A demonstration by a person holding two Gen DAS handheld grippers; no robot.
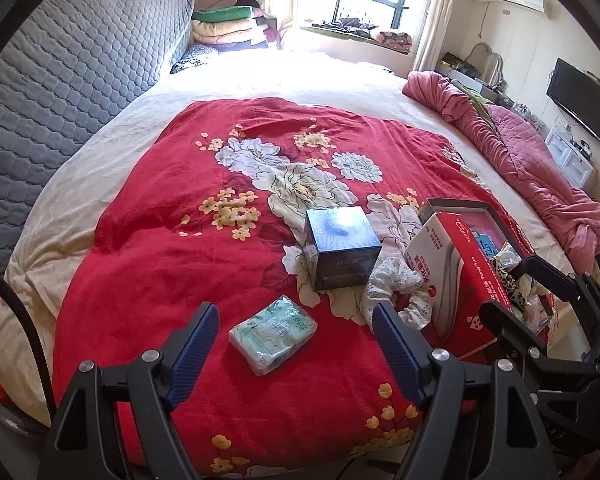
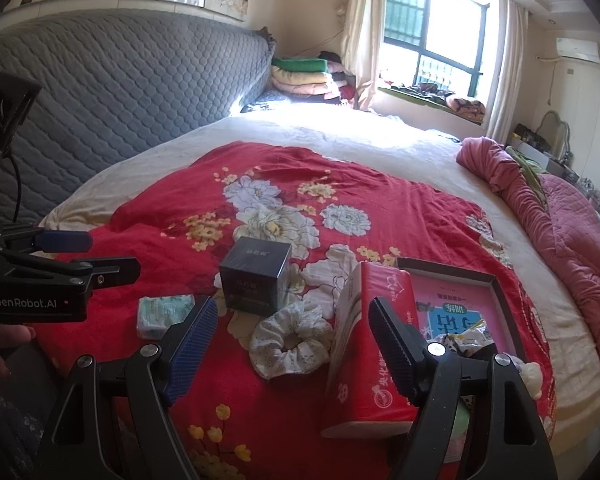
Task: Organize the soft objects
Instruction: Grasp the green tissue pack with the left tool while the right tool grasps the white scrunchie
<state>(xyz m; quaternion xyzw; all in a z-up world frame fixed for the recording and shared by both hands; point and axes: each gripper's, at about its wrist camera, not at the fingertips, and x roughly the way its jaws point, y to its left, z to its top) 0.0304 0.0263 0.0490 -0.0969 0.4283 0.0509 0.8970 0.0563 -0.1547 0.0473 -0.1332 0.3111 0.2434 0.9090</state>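
Note:
A green-and-white soft tissue pack [image 1: 272, 334] [image 2: 162, 316] lies on the red floral blanket [image 1: 172, 264]. My left gripper [image 1: 295, 312] hovers open just above and around it, not touching. A white floral scrunchie [image 1: 396, 288] [image 2: 288, 338] lies beside a red paper-tissue pack [image 1: 452, 276] [image 2: 364, 344]. My right gripper [image 2: 293, 308] is open over the scrunchie, and it shows at the right edge of the left wrist view [image 1: 512, 284]. The left gripper [image 2: 100, 254] appears at the left of the right wrist view. Both hold nothing.
A dark blue box [image 1: 342, 248] [image 2: 256, 280] stands behind the scrunchie. A dark-rimmed tray [image 2: 452, 270] with a pink book and leopard-print fabric [image 1: 508, 276] sits at the right. A pink quilt [image 1: 532, 160] is bunched along the bed's right edge; a grey quilted headboard [image 1: 72, 80] rises on the left.

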